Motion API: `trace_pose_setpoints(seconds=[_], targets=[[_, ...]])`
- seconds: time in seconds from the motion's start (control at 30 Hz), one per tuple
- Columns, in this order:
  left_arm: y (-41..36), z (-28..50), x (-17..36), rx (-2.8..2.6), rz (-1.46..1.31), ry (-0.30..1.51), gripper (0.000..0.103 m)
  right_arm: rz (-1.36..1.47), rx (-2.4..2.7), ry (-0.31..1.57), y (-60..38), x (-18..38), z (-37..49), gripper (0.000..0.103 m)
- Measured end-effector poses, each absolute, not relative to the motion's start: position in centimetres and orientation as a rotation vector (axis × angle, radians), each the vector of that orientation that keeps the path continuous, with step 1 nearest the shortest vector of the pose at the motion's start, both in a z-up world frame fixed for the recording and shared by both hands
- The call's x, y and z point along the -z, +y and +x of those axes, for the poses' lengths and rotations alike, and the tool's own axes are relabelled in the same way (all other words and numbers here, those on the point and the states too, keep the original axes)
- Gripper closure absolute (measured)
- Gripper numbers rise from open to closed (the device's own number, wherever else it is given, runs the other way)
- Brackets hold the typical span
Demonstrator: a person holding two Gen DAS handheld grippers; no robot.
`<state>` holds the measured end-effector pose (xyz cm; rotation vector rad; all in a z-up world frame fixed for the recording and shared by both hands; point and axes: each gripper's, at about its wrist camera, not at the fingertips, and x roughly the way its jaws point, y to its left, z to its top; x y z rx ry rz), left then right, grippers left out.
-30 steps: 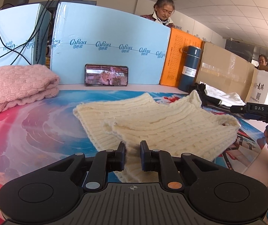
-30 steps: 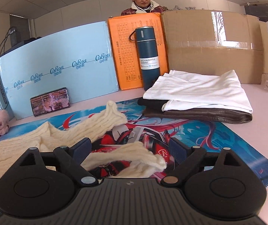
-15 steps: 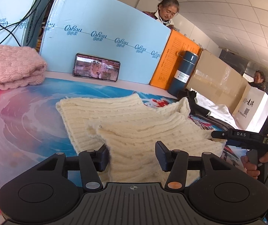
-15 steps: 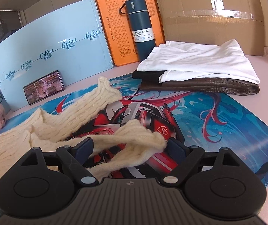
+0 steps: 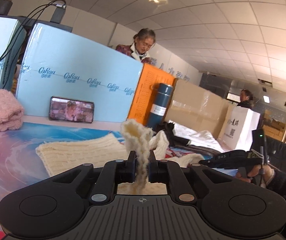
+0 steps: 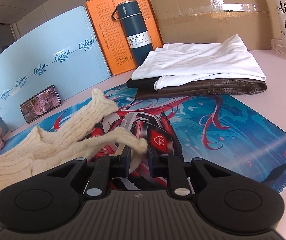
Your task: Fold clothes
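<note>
The cream cable-knit sweater lies across the lower left of the right wrist view, on the blue and red printed mat. The left gripper is clamped on a bunched fold of its knit. The right gripper is closing on a sleeve end, wool between its jaws. For a clean fold, I would lift both pinches evenly and keep the fabric taut. The mat is bare toward the lower right; the stacked white and brown garments crowd the upper right.
</note>
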<state>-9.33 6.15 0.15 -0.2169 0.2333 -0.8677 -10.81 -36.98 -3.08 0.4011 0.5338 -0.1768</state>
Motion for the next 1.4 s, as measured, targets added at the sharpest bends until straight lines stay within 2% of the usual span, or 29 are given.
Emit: trace_pose_setpoints(seconds=[0.17, 0.53, 0.63, 0.67, 0.7, 0.73, 0.77, 0.8, 0.83, 0.87, 0.9, 0.93, 0.97, 1.03, 1.2, 1.27, 1.3, 1.33, 1.4], targets=[[6.9, -12.1, -0.3, 1.105, -0.174, 0.147, 0.093, 0.437, 0.168, 0.523, -37.5, 2.9, -11.1, 0.089], [4.3, -14.2, 0.5, 1.382, 0.208, 0.389, 0.091, 0.451, 0.178, 0.501, -37.7, 2.3, -12.7, 0.089], [3.7, -14.4, 1.2, 1.406, 0.281, 0.451, 0.087, 0.449, 0.178, 0.494, -37.6, 2.0, -13.2, 0.089], [3.8, -14.4, 1.3, 1.417, 0.291, 0.461, 0.081, 0.455, 0.176, 0.495, -37.6, 2.0, -13.3, 0.089], [4.1, -14.4, 1.2, 1.440, 0.281, 0.464, 0.065, 0.462, 0.174, 0.495, -37.7, 2.0, -13.5, 0.089], [4.6, -14.2, 0.9, 1.458, 0.249, 0.447, 0.052, 0.472, 0.172, 0.499, -37.8, 2.0, -13.5, 0.088], [5.1, -13.9, 0.5, 1.471, 0.209, 0.420, 0.033, 0.484, 0.172, 0.502, -38.0, 2.1, -13.7, 0.086], [5.9, -13.4, -0.1, 1.470, 0.156, 0.386, 0.027, 0.499, 0.172, 0.504, -38.1, 2.1, -13.7, 0.086], [6.8, -12.8, -0.6, 1.462, 0.097, 0.348, 0.027, 0.516, 0.174, 0.506, -38.3, 2.1, -13.8, 0.084], [7.5, -11.7, -0.9, 1.387, 0.051, 0.337, 0.026, 0.533, 0.176, 0.506, -38.5, 2.2, -13.8, 0.079], [8.0, -10.4, -1.1, 1.277, 0.012, 0.341, 0.022, 0.547, 0.179, 0.504, -38.7, 2.2, -13.9, 0.074], [8.5, -9.1, -1.3, 1.166, -0.025, 0.343, 0.019, 0.557, 0.185, 0.499, -38.8, 2.2, -14.1, 0.064], [9.0, -7.8, -1.4, 1.054, -0.061, 0.345, 0.015, 0.565, 0.191, 0.493, -39.0, 2.1, -14.3, 0.060], [9.5, -5.0, -1.5, 0.807, -0.099, 0.376, 0.014, 0.571, 0.204, 0.474, -39.4, 1.9, -14.7, 0.059], [7.3, 3.2, 0.3, 0.391, 0.001, 0.593, 0.015, 0.650, 0.208, 0.433, -40.8, 1.6, -15.7, 0.051], [6.0, 5.0, 1.1, 0.411, 0.031, 0.638, 0.016, 0.667, 0.158, 0.441, -40.9, 1.8, -15.7, 0.039], [5.5, 5.6, 1.5, 0.427, 0.033, 0.651, 0.018, 0.673, 0.136, 0.446, -40.8, 1.9, -15.7, 0.037], [5.3, 5.8, 2.0, 0.445, 0.038, 0.659, 0.025, 0.669, 0.122, 0.456, -40.6, 2.0, -15.6, 0.037], [4.9, 5.6, 2.1, 0.469, 0.052, 0.639, 0.073, 0.653, 0.112, 0.474, -40.2, 2.1, -15.3, 0.037]])
